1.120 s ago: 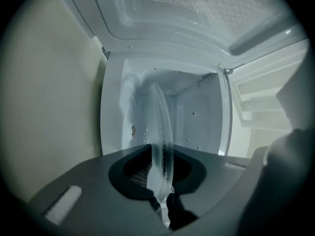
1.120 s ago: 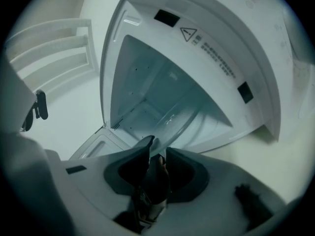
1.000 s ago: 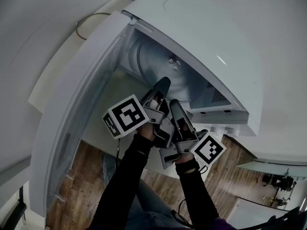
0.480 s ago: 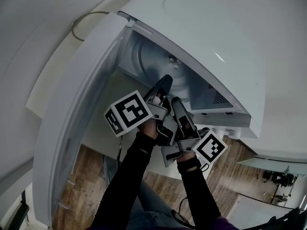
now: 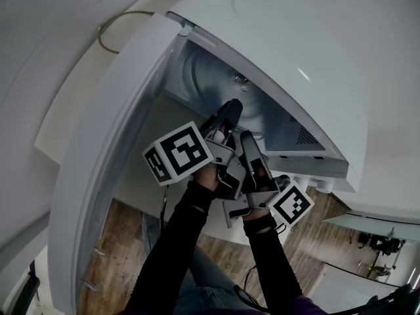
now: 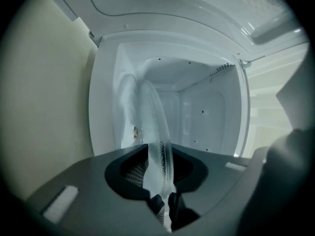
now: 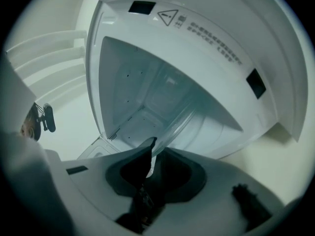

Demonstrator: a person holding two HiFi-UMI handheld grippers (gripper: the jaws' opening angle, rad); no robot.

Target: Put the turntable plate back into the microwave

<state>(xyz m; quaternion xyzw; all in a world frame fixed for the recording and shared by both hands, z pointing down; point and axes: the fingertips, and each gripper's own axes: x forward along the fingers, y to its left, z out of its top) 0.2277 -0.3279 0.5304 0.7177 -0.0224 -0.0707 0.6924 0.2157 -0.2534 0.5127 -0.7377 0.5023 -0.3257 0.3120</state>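
**A:** What has changed since a second ago?

**B:** Very little has moved. Both grippers sit at the mouth of the white microwave oven (image 5: 295,31), as they did then. The left gripper (image 6: 162,203) has just been opening its jaws a little. The right gripper (image 7: 152,168) has just been closing its jaws a little. The clear round glass turntable plate (image 6: 152,127) is between both pairs of jaws.

**A:** So is the plate actually held?

**B:** It looks so. In the left gripper view the rim runs edge-on down into the jaws. There the ridged pads appear to press on the glass from both sides. In the right gripper view one dark fingertip overlaps the rim and the glass passes down between the jaws, so it is clamped there too.

**A:** And where is the plate?

**B:** It is partly inside the cavity. Its near rim is at the grippers in the doorway, and the rest reaches in towards the back wall. I can't tell whether the far edge touches anything.

**A:** What else is in the head view?

**B:** The white door (image 5: 111,143) stands swung open on the left. The two grippers are side by side, almost touching. Black sleeves (image 5: 177,241) lead back from them over a wooden floor (image 5: 125,241). A thin cable loop (image 5: 118,25) lies beyond the door.
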